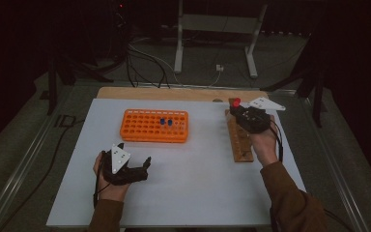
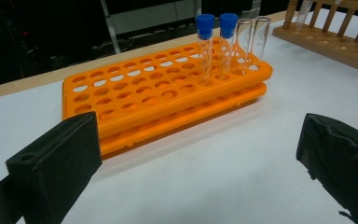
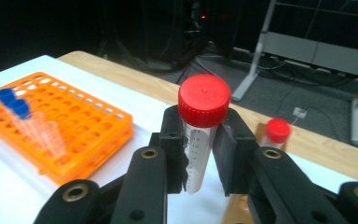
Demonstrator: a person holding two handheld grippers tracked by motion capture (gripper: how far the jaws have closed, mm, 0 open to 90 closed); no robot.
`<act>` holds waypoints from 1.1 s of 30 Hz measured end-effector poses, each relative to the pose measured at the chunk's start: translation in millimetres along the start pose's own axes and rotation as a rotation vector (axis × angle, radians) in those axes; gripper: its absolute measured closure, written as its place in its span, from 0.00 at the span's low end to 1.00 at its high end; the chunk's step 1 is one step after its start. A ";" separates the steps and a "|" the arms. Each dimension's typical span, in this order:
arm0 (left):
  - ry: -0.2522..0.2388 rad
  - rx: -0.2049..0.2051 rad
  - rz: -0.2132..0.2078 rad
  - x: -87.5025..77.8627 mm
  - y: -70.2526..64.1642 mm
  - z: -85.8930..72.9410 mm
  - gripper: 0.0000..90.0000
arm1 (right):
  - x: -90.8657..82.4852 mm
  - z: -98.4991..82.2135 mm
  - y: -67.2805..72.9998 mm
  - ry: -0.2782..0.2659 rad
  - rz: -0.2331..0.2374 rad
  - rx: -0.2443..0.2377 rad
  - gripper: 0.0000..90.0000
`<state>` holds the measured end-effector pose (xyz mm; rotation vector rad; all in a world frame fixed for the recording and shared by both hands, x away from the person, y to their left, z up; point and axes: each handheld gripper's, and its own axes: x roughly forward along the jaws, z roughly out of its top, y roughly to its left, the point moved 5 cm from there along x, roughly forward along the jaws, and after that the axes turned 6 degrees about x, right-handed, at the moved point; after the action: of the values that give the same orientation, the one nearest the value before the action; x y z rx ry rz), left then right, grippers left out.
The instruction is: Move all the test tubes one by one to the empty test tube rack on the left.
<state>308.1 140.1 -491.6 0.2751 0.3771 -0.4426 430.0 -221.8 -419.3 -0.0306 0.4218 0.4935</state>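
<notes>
- Right tongs (image 3: 205, 154) pinch red-cap tube (image 3: 200, 135) just under its cap, upright, held above wooden rack (image 1: 239, 140) at table's right side.
- Left tongs (image 2: 191, 154) spread wide, nothing between, low over table (image 1: 198, 179) near orange rack (image 2: 163, 93).
- Risks: grip is high & narrow, so tube could swing or slip; tip may catch a rack hole edge.
- Hard to see: tube's bottom behind tongs; 2nd red-cap tube (image 3: 276, 133) partly hidden; room dark.

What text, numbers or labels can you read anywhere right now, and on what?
Nothing legible.
Clear red-capped plastic tube held in the right gripper: printed scale marks, too small and blurred to read.
Orange plastic tube rack: no readable marking.
Wooden tube rack: no readable marking.
</notes>
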 end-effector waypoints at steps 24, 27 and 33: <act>-0.037 0.067 -0.160 28.6 -38.4 44.9 0.01 | -1.2 -18.7 55.6 0.046 0.152 -0.035 0.83; -0.043 0.062 -0.191 33.9 -43.4 47.9 0.01 | -0.5 -20.6 63.0 0.049 0.170 -0.041 0.83; -0.053 0.039 -0.234 42.4 -50.5 53.4 0.01 | 1.0 -24.2 76.2 0.056 0.200 -0.054 0.83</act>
<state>335.9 62.8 -470.1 0.2579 0.3501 -0.6860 386.0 -157.3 -436.3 -0.0552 0.4690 0.7023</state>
